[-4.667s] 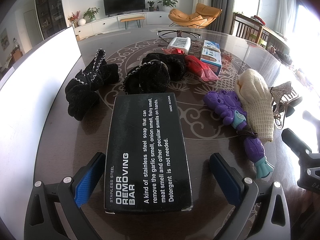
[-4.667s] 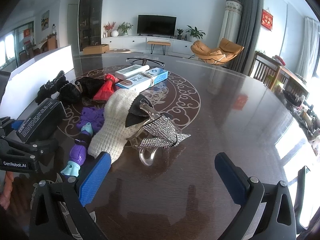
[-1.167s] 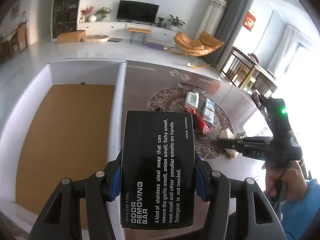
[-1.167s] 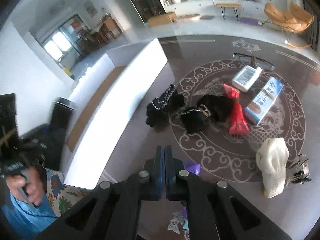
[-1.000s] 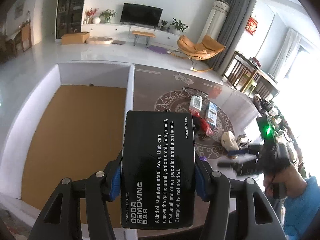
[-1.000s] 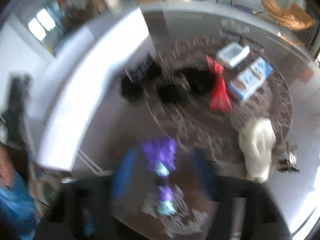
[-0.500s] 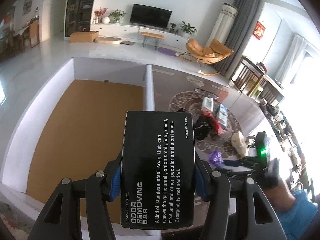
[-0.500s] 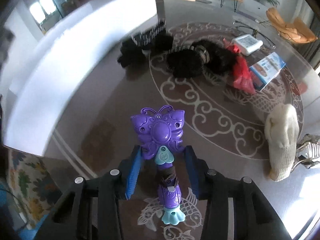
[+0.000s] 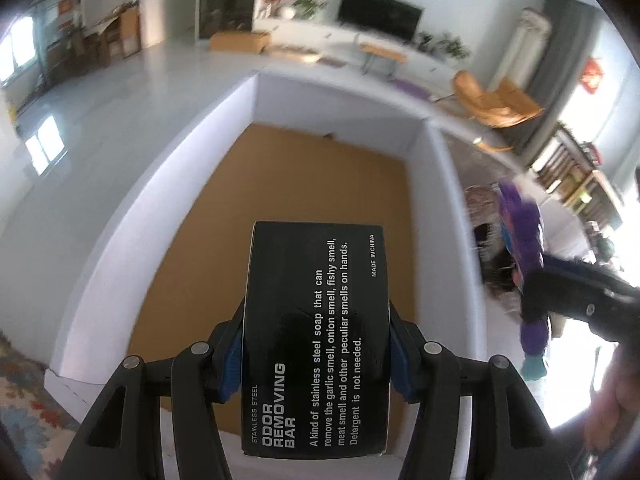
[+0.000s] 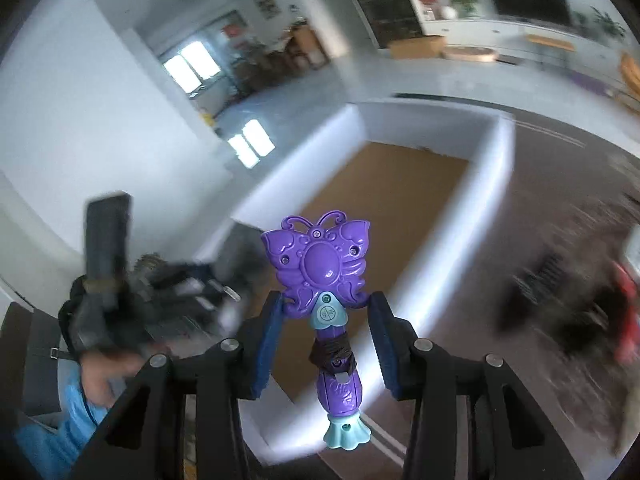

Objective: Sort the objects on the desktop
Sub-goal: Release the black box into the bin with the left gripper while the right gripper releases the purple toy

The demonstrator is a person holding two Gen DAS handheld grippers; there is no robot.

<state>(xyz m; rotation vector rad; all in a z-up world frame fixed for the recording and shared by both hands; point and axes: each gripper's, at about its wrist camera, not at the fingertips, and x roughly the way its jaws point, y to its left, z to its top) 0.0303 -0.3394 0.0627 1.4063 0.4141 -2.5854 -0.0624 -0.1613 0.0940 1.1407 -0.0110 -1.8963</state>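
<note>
1. Soap box (image 9: 316,336), black with white lettering, is clamped by its long sides between the blue pads of the left tool (image 9: 316,344) in the left wrist view. The tool is closed to the box's width, and the box juts forward well past the fingertips.
2. Below it lies the white bin (image 9: 160,216), its brown floor bare where visible. The box hangs above the near part of that floor, not touching it.
3. At the right edge the right tool (image 9: 560,292) shows, blurred, carrying the purple toy (image 9: 520,232) over the dark bench (image 9: 476,196) just beside the bin's right wall.
4. In the right wrist view, the right tool (image 10: 325,320) is narrowed onto the butterfly-shaped purple toy (image 10: 320,264), pinching it at the lower wings; the teal-tipped handle hangs down between the fingers.
5. The bin (image 10: 496,152) sits ahead and below; the toy appears over its near corner or wall, though blur makes the exact spot hard to tell.
6. Risks, as I judge them:
   - The toy is held only at thin wing edges, so a quick swing could let it twist or slip out.
   - Released now, it may strike the wall and land outside the bin.
   - Both tools converge on one bin and could knock each other.
   - The box, dropped from height, may tumble.
</note>
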